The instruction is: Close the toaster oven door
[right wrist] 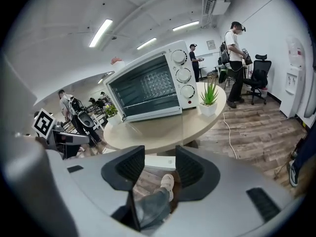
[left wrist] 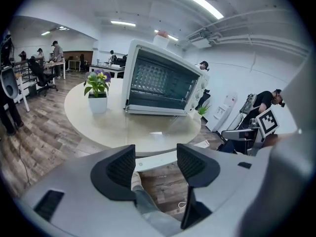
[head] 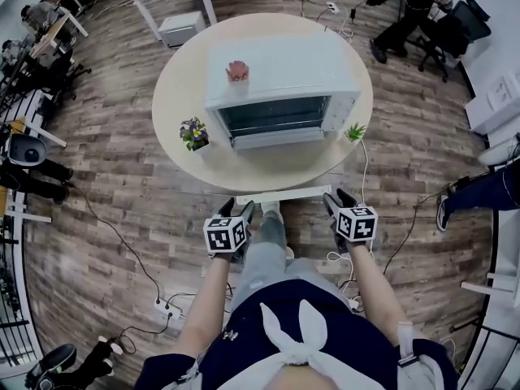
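1 toaster oven [head: 280, 88] with 3 knobs [right wrist: 183, 75], 1 round table [head: 183, 96], 2 potted plants, 1 flowering plant [head: 194, 133] and 1 green plant [head: 355, 132], 1 small pink object [head: 237, 71], 2 grippers: left gripper [head: 238, 210], right gripper [head: 339, 200].

The toaster oven [head: 280, 80] is white with a dark glass door [head: 275, 114]; the tabletop [head: 260, 173] is cream. The floor [head: 106, 210] shows grey-brown wood planks. The flowers [head: 193, 128] are purple and yellow. The left gripper [head: 239, 208] and right gripper [head: 339, 197] bear black-and-white square markers.

Round table [head: 268, 171] w/ toaster oven [head: 284, 71], flower pot [head: 195, 134], sm. plant [head: 355, 132].
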Demonstrator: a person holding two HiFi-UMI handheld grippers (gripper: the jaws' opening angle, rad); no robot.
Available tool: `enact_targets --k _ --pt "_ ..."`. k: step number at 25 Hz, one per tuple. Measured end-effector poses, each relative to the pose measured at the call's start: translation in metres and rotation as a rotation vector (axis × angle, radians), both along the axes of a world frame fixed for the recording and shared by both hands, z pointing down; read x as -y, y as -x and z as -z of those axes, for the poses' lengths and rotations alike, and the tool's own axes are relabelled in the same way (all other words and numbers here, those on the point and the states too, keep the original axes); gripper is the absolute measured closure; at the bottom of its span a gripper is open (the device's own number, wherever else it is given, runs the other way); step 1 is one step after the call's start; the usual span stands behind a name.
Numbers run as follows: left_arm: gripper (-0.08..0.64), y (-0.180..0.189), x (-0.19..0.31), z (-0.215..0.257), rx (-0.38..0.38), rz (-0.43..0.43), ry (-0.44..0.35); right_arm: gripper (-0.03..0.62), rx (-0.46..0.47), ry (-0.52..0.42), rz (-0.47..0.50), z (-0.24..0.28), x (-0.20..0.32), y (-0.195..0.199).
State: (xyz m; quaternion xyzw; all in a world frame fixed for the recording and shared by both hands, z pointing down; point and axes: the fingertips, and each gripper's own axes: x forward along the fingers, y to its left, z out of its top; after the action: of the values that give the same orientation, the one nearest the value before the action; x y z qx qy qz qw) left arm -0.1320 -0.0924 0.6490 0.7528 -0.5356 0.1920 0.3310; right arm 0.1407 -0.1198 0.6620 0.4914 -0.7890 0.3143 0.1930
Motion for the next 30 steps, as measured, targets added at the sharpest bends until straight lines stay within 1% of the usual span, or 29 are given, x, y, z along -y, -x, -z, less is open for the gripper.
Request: enact_targets --k 4,9,14,19,25,30 --pt "0.305 0.001 0.005 -0.018 -0.020 -0.001 0.039 0.387 -0.011 0.044 0.014 -0.015 0.006 -0.001" --pt "0.305 0.007 0.010 -0.039 -0.001 0.012 0.090 0.376 -0.048 0.110 0.040 -0.039 0.013 -0.003" --pt "0.304 0.015 0.015 -0.056 -0.005 0.036 0.131 0.371 -0.048 0.145 0.047 -0.053 0.019 -0.001" --pt "0.304 0.014 0.019 -0.069 -0.020 0.030 0.162 0.370 -0.061 0.179 0.041 -0.065 0.025 -0.004" --pt "0.304 0.018 0.020 -0.080 -0.033 0.047 0.199 0.373 -0.065 0.217 0.049 -0.071 0.025 -0.005" --pt "0.304 0.017 0.018 -0.088 -0.034 0.054 0.219 0.382 -0.038 0.249 0.075 -0.079 0.021 -0.002"
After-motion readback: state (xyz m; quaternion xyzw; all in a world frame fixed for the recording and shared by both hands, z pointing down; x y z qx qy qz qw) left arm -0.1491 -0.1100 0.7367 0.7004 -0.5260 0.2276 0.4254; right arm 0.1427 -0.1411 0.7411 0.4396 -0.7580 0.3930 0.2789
